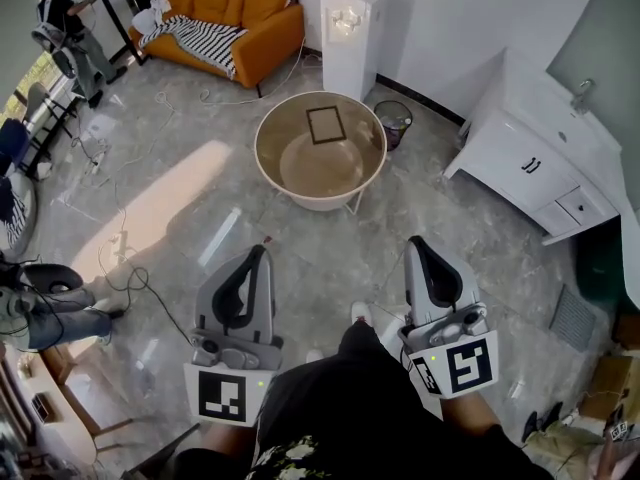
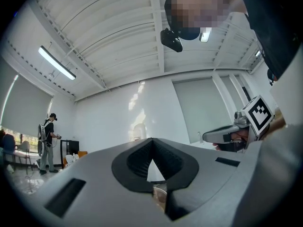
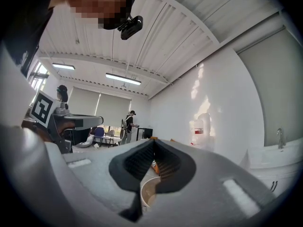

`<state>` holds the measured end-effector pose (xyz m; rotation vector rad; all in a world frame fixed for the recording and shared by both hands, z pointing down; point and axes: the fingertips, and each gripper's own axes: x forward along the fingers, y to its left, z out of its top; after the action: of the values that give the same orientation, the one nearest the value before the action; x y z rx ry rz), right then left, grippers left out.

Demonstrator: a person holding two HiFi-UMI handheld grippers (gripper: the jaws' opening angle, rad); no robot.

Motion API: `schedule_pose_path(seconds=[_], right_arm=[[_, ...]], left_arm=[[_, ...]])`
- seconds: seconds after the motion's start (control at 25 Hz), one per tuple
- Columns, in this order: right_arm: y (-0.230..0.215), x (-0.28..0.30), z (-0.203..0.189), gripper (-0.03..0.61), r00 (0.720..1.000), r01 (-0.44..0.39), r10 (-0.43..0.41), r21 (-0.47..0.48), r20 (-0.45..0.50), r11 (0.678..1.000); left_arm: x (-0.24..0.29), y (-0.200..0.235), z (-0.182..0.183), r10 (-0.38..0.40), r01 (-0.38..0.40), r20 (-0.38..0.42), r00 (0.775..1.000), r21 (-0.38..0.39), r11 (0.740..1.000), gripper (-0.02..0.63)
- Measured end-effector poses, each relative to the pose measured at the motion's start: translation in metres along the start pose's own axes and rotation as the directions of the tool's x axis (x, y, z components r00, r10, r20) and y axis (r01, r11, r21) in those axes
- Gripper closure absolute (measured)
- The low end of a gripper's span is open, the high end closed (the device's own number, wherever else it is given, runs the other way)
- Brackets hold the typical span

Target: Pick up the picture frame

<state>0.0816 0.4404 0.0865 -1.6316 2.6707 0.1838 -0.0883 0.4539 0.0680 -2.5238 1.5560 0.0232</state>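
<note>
The picture frame (image 1: 326, 125), a small dark square frame, lies flat on the far side of a round beige table (image 1: 278, 168) ahead of me. My left gripper (image 1: 262, 251) and right gripper (image 1: 415, 242) are held side by side over the floor, well short of the table, pointing towards it. Both are shut with nothing between the jaws. In the left gripper view the closed jaws (image 2: 151, 142) hide nearly all of the table. In the right gripper view the table's rim (image 3: 147, 189) shows just below the closed jaws (image 3: 154, 144). The frame cannot be made out in either gripper view.
An orange sofa (image 1: 228, 20) with a striped blanket stands at the back left. A white water dispenser (image 1: 352, 30) and a waste bin (image 1: 394, 123) stand behind the table. A white cabinet (image 1: 527, 163) is at the right. A person (image 1: 68, 30) stands far left. Cables (image 1: 130, 278) lie on the floor.
</note>
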Motion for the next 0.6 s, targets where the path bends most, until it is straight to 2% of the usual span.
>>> schedule_pose_path(seconds=[0.6], right_arm=[[-0.084, 0.045, -0.007, 0.583, 0.998, -0.056, 0.056, 0.019, 0.004, 0.998]], left_arm=[[0.084, -0.019, 0.001, 0.059, -0.059, -0.015, 0.998, 0.01, 0.998, 0.611]])
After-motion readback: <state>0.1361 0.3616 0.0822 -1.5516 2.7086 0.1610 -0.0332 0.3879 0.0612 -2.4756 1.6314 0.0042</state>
